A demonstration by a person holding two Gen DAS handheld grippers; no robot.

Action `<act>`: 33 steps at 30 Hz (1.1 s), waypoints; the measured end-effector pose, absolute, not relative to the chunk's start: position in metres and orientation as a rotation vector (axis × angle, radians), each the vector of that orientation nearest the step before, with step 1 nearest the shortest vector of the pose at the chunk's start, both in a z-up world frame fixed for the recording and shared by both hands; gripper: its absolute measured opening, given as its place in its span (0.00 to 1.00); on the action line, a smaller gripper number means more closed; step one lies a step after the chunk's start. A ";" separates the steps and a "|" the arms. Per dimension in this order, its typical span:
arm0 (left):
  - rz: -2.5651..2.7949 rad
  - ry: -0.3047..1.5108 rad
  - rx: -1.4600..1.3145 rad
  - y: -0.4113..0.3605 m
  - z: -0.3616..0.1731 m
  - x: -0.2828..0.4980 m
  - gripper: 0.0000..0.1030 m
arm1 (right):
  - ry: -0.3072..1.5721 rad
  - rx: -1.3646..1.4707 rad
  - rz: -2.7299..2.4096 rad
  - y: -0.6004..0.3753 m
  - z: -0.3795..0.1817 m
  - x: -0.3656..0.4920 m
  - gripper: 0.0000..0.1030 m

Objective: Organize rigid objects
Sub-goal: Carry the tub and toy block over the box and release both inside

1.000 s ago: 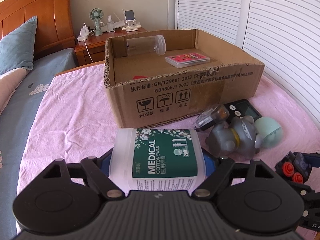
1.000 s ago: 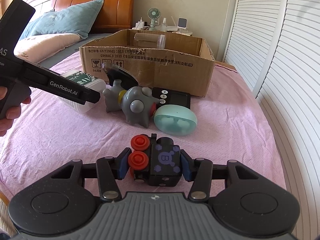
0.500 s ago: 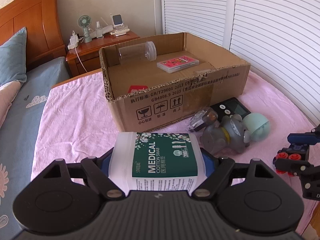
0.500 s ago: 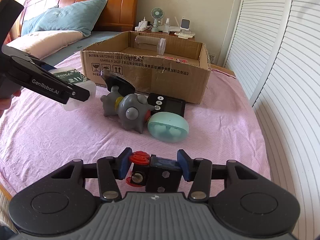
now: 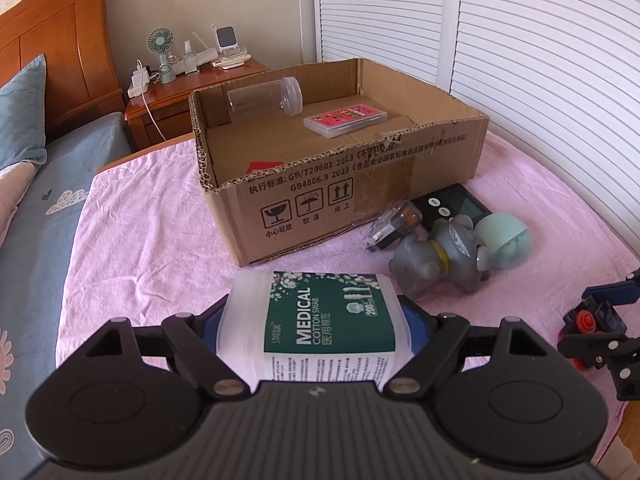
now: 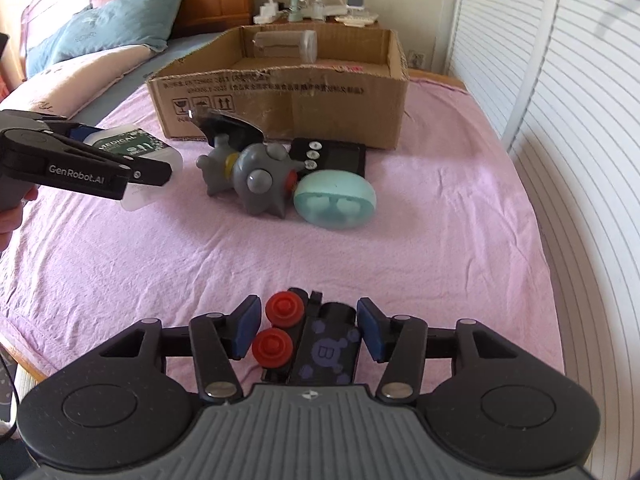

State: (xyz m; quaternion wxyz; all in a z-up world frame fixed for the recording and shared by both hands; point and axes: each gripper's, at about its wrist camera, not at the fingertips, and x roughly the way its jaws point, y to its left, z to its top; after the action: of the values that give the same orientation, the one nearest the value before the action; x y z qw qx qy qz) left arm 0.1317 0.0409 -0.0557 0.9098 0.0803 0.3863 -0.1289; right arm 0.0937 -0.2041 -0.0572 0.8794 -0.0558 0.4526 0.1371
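The left gripper [image 5: 316, 320] clenched the cotton swab tub [image 5: 320, 328] near the cardboard box [image 5: 360, 196]. The right gripper [image 6: 308, 336] was opening, its pads apart from the black toy [image 6: 316, 344] (red knobs) between them on the pink sheet [image 6: 360, 248].

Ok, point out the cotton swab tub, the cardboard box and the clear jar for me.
cotton swab tub [image 5: 320, 332], left wrist view, on its green label.
cardboard box [image 5: 360, 200], left wrist view, on its printed front wall.
clear jar [image 5: 264, 98], left wrist view, on its see-through side.

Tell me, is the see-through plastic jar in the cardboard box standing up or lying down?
Lying down. The clear plastic jar rests on its side against the back wall of the brown cardboard box, its lid end pointing sideways.
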 end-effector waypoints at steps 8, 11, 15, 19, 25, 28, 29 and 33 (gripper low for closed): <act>-0.272 0.814 0.158 0.042 -0.061 0.135 0.80 | 0.981 -0.109 0.288 -0.199 -0.060 0.094 0.62; -0.268 0.828 0.151 0.042 -0.066 0.138 0.80 | 0.979 -0.127 0.277 -0.196 -0.060 0.097 0.55; -0.258 0.856 0.136 0.044 -0.072 0.143 0.81 | 0.976 -0.130 0.281 -0.197 -0.060 0.097 0.54; -0.266 0.882 0.132 0.043 -0.077 0.144 0.80 | 0.969 -0.143 0.285 -0.196 -0.059 0.096 0.54; -0.275 0.879 0.137 0.048 -0.069 0.139 0.80 | 0.943 -0.158 0.300 -0.197 -0.052 0.097 0.54; -0.289 0.870 0.151 0.050 -0.059 0.135 0.80 | 0.929 -0.170 0.318 -0.197 -0.045 0.099 0.54; -0.294 0.868 0.153 0.051 -0.055 0.134 0.80 | 0.925 -0.177 0.321 -0.197 -0.042 0.101 0.54; -0.327 0.843 0.160 0.053 -0.031 0.132 0.80 | 0.890 -0.201 0.341 -0.197 -0.027 0.108 0.54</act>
State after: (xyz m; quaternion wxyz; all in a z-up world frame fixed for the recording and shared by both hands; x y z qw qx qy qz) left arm 0.1318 0.0532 -0.0309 0.8963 0.0774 0.4071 -0.1577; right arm 0.1077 -0.1969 -0.0269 0.8837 -0.0965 0.4277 0.1640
